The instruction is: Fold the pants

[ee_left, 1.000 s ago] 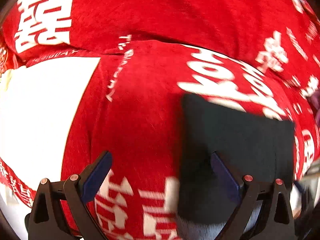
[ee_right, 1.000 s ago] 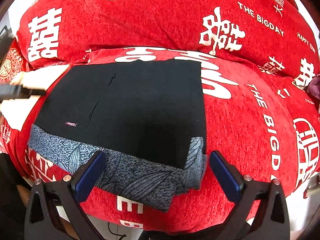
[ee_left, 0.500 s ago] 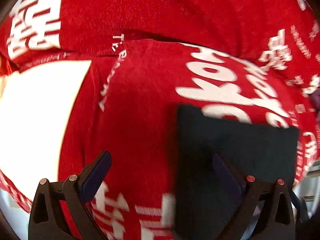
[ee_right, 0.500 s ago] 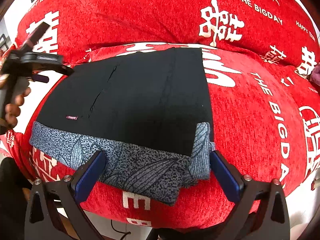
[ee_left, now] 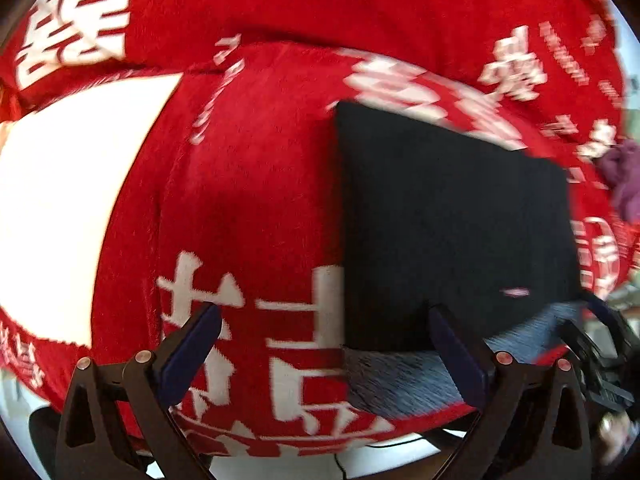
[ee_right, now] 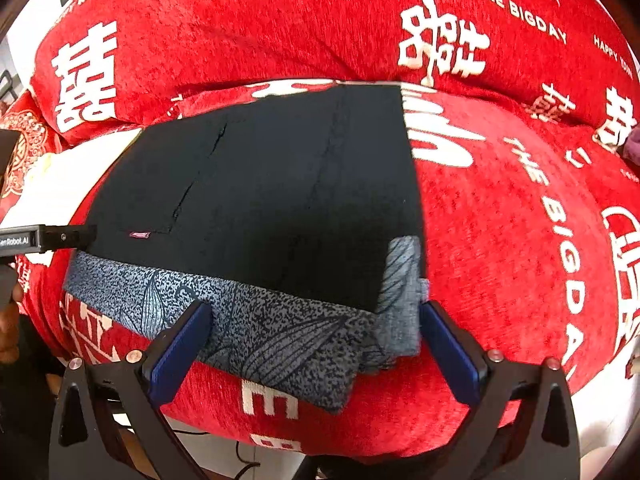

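Observation:
The black pants (ee_right: 260,184) lie folded into a flat rectangle on the red sofa seat (ee_right: 500,240), with a grey leaf-patterned waistband (ee_right: 260,328) along the near edge. They also show in the left wrist view (ee_left: 452,224). My right gripper (ee_right: 316,344) is open and empty, just in front of the waistband. My left gripper (ee_left: 326,352) is open and empty at the pants' left edge, its right finger (ee_left: 456,356) over the waistband (ee_left: 400,376). The left gripper's body (ee_right: 36,238) shows at the left of the right wrist view.
The sofa back cushion (ee_right: 280,28) rises behind the pants, red with white lettering. A white patch (ee_left: 72,200) covers the seat to the left. A purple cloth (ee_left: 626,176) lies at the far right. The seat's front edge drops to a pale floor (ee_right: 216,452).
Both grippers have drawn back from the pants, so more of the waistband shows. The left gripper has swung right, bringing more of the pants into its view. The pants lie still.

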`<state>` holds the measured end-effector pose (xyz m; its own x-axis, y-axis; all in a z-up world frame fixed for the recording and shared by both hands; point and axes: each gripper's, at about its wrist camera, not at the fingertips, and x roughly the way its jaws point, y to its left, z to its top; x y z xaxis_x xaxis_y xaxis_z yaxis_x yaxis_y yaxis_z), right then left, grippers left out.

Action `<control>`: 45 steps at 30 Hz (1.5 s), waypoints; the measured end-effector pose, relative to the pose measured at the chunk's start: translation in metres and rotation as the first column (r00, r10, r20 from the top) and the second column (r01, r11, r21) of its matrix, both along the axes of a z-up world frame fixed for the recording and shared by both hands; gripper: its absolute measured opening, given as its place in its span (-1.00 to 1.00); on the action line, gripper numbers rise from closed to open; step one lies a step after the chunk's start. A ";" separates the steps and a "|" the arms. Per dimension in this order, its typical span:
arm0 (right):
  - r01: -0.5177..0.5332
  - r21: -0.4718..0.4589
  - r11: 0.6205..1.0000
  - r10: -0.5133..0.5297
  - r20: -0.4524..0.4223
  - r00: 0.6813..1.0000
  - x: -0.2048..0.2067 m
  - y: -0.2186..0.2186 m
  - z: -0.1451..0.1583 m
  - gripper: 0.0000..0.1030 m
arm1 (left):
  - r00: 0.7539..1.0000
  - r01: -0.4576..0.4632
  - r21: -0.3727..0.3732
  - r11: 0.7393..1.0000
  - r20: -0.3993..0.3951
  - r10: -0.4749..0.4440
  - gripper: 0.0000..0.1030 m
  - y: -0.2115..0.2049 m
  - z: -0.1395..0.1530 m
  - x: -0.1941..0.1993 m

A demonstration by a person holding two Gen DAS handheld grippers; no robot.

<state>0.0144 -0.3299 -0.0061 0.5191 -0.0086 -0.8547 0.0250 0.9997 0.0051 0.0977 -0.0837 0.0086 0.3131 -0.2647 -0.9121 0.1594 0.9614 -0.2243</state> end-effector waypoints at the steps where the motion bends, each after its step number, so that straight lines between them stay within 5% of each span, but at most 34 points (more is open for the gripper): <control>1: 0.004 0.003 1.000 -0.004 0.010 1.000 -0.002 -0.004 0.004 1.00 | 1.000 0.024 -0.055 0.998 0.017 -0.023 1.00 0.001 0.008 -0.003; 9: 0.063 0.242 0.968 -0.073 0.032 0.997 0.000 -0.068 0.018 1.00 | 0.986 0.127 -0.156 0.980 -0.089 -0.142 1.00 -0.029 -0.019 0.014; 16: -0.011 0.315 0.949 0.023 -0.033 0.999 0.026 -0.064 -0.011 1.00 | 0.978 0.150 -0.176 0.973 -0.115 -0.172 1.00 -0.050 -0.034 0.020; 24: -0.071 0.493 0.867 0.087 -0.008 0.996 0.048 -0.064 -0.032 1.00 | 0.979 0.153 -0.234 0.960 -0.097 -0.179 1.00 -0.049 -0.046 0.031; 31: -0.131 0.448 0.884 0.129 0.035 0.991 0.051 -0.053 -0.036 1.00 | 0.987 0.152 -0.213 0.965 -0.019 -0.159 1.00 -0.053 -0.046 0.025; 36: -0.168 0.308 0.936 0.159 0.053 0.986 0.051 -0.035 -0.036 1.00 | 0.993 0.120 -0.193 0.974 0.017 -0.119 1.00 -0.057 -0.047 0.023; 40: -0.126 0.296 0.947 0.136 -0.013 0.991 0.059 -0.031 -0.030 0.96 | 0.989 0.148 -0.182 0.972 0.047 -0.142 0.72 -0.059 -0.038 0.019; 45: -0.137 0.276 0.951 0.152 -0.033 0.988 0.060 -0.023 -0.015 0.63 | 0.984 0.171 -0.142 0.975 0.078 -0.161 0.46 -0.064 -0.028 0.014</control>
